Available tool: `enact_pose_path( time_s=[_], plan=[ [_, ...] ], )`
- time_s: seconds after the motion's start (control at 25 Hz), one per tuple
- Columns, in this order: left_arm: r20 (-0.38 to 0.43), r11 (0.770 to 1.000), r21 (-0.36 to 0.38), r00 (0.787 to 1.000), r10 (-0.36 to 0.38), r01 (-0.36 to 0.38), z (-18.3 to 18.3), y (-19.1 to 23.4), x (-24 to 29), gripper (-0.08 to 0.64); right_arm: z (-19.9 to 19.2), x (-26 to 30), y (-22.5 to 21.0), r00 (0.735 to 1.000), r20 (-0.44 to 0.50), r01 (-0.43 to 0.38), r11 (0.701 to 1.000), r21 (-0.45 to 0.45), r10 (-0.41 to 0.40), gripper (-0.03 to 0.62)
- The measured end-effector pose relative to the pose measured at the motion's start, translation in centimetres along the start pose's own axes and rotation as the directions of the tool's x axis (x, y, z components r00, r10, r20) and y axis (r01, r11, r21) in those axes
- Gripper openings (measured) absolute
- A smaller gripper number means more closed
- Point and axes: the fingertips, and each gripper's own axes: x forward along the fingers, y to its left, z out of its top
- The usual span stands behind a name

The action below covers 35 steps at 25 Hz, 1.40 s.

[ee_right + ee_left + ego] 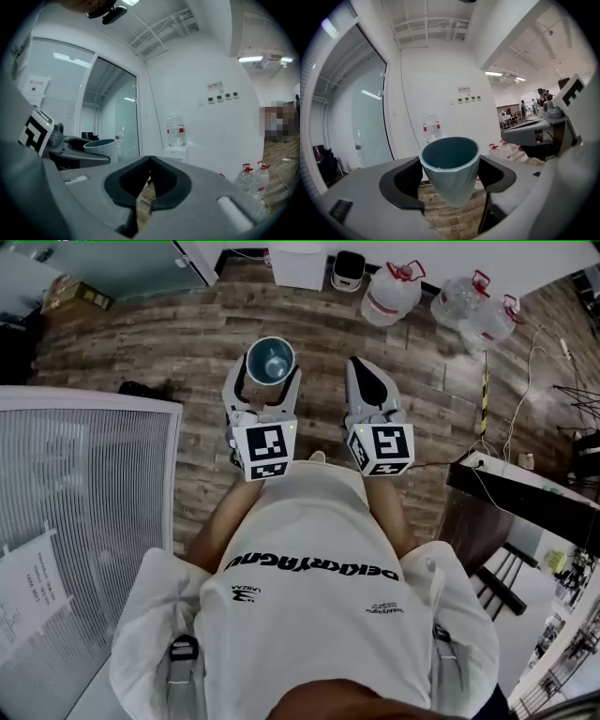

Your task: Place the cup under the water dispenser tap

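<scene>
Currently I hold the cup (450, 164) upright, clamped in my left hand-held gripper (269, 373). The right hand-held gripper (149, 180) is closed and empty. I judge this the carrying step: next I must reach the dispenser (176, 149) ahead and line the cup up under its tap.
</scene>
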Motion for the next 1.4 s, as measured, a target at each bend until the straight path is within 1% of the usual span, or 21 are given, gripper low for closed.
enact_pose_path(
  time_s=[0.12, 0.24, 0.32, 0.48, 0.6, 0.72, 0.84, 0.92, 1.04, 1.12, 1.2, 1.4],
  plan=[
    [0.011, 0.998, 0.062, 1.0, 0.005, -0.006, 0.0, -1.3, 0.1, 0.359, -1.2, 0.1, -1.3, 1.0, -0.021, 0.0, 1.0, 0.01, 0.001, -0.002],
    [-0.006, 0.996, 0.093, 1.0, 0.013, -0.012, -0.7, -2.0, 0.3, 0.359, -1.9, 0.4, -2.1, 0.999, -0.04, 0.002, 1.0, 0.017, -0.001, -0.002],
    [0.002, 0.993, 0.118, 1.0, 0.014, -0.014, -0.9, -2.1, 1.1, 0.359, -2.3, 1.4, -2.4, 0.999, -0.049, -0.004, 1.0, 0.014, 0.005, -0.002],
    [0.017, 0.988, 0.156, 1.0, 0.001, -0.003, -1.1, -2.3, 4.3, 0.359, -3.3, 4.3, -3.6, 0.998, -0.067, -0.017, 1.0, 0.009, 0.017, -0.002],
    [0.026, 0.988, 0.156, 1.0, -0.006, 0.002, -1.0, -1.5, 8.1, 0.359, -3.5, 7.6, -5.3, 0.996, -0.082, -0.028, 1.0, -0.012, 0.027, -0.002],
    [0.032, 0.99, 0.139, 0.999, -0.012, 0.007, 0.0, -0.2, 12.7, 0.359, -2.8, 11.9, -8.4, 0.995, -0.096, -0.012, 1.0, -0.019, 0.01, -0.002],
    [0.031, 0.992, 0.126, 0.999, -0.019, 0.015, 1.7, 1.7, 17.6, 0.359, -0.6, 16.7, -11.6, 0.996, -0.084, 0.015, 1.0, -0.021, -0.016, -0.002],
    [0.034, 0.993, 0.121, 0.999, -0.018, 0.014, 2.9, 3.2, 20.1, 0.359, 0.8, 19.6, -12.8, 0.997, -0.075, 0.021, 0.999, -0.028, -0.023, -0.002],
    [0.082, 0.988, 0.154, 0.997, -0.004, -0.009, 4.7, 5.8, 23.9, 0.359, 2.1, 24.4, -13.9, 0.997, -0.07, 0.017, 0.999, -0.038, -0.02, -0.002],
    [0.091, 0.986, 0.166, 0.996, 0.001, -0.016, 5.1, 7.5, 26.3, 0.359, 2.4, 27.4, -14.3, 0.997, -0.081, 0.008, 0.999, -0.041, -0.011, -0.002],
    [0.087, 0.987, 0.157, 0.996, 0.004, -0.017, 5.1, 9.2, 28.8, 0.359, 2.8, 30.4, -14.6, 0.996, -0.087, 0.002, 0.999, -0.049, -0.006, -0.002],
    [0.08, 0.994, 0.107, 0.997, 0.004, -0.012, 4.9, 12.7, 34.0, 0.358, 3.7, 36.3, -15.6, 0.995, -0.102, 0.007, 0.997, -0.078, -0.015, -0.002]
  ],
)
